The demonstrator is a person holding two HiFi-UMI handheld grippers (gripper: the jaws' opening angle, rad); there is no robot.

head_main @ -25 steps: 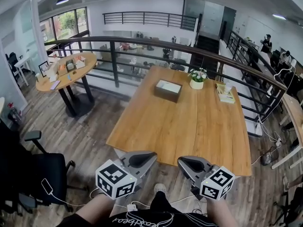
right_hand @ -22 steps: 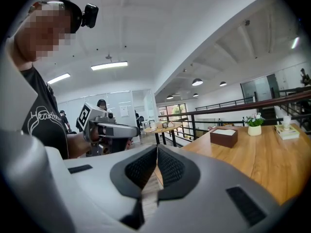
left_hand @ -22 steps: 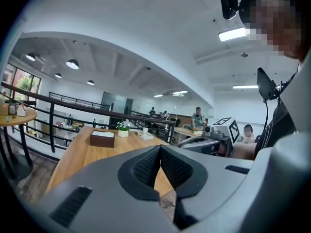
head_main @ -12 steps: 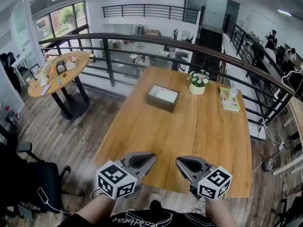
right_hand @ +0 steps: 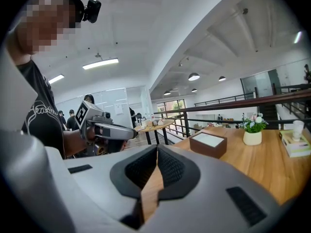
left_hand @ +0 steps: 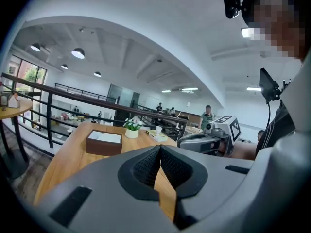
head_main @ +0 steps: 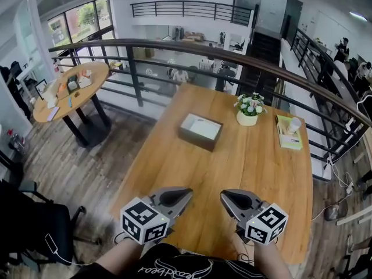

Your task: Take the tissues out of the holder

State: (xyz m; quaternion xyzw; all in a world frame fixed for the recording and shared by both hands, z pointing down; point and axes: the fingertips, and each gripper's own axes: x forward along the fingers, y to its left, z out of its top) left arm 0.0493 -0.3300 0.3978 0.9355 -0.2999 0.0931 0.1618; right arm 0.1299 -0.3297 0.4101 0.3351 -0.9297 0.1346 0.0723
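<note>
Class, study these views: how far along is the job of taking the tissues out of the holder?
Nothing is done yet: the white tissues lie in the brown holder midway up the table. Nothing is in hand: left gripper and right gripper are shut and empty over the table's near edge. Left: reach the holder, grip the tissues, lift them out.

The holder (head_main: 195, 139) is a low, dark brown rectangular box, open on top. It sits flat on the wooden counter (head_main: 232, 179) well ahead of me, on the far half and left of the middle, turned a little askew to the counter's edges. The tissues (head_main: 202, 127) lie inside it as a flat white stack that fills the opening and stays within the walls. From my low side views they show only as a pale strip along the top of the brown wall.
</note>
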